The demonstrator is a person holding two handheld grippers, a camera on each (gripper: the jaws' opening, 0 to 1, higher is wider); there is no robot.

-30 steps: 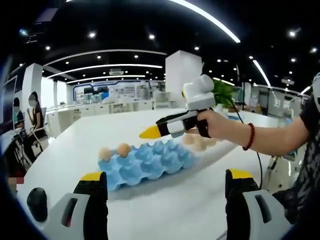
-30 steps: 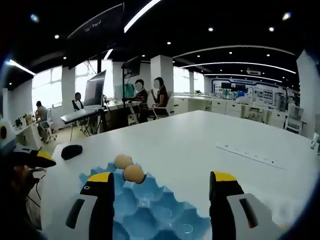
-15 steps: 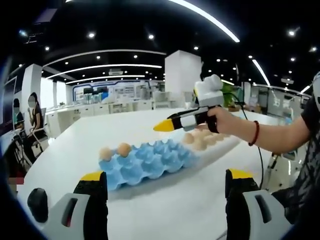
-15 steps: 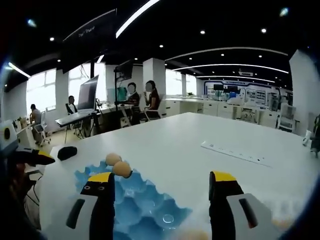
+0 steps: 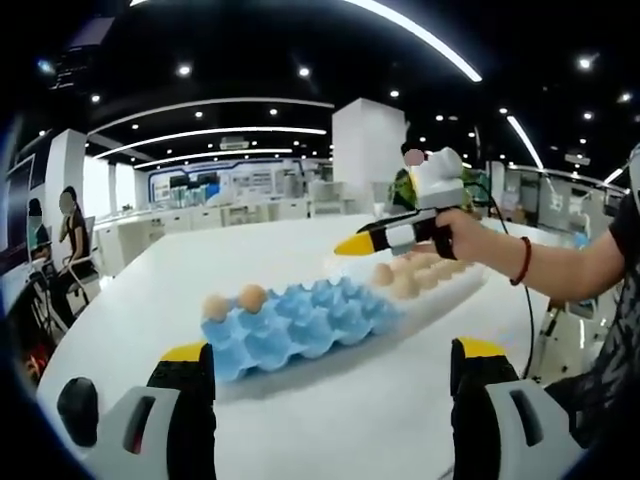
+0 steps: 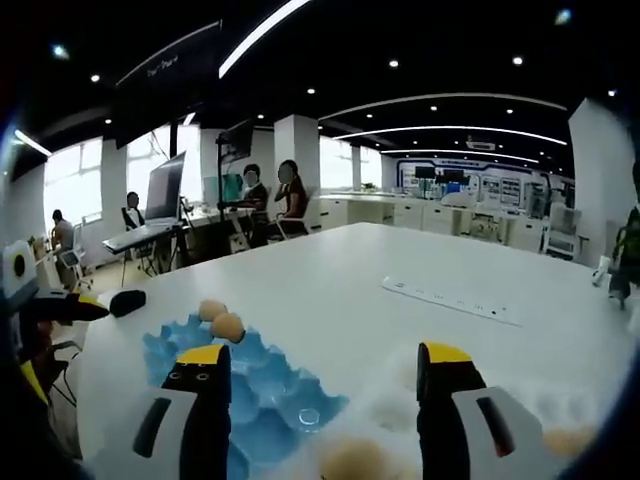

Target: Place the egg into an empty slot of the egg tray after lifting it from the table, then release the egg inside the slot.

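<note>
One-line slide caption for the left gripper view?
Right tongs, open and empty, hover above loose eggs beside the blue egg tray.

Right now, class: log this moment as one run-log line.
phase: reach | right gripper: open, over loose eggs | left gripper: open, idle | egg tray: two eggs in far slots

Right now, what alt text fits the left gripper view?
A blue egg tray with two eggs at its left end lies on a white table; the right gripper hovers above loose eggs beside it.
</note>
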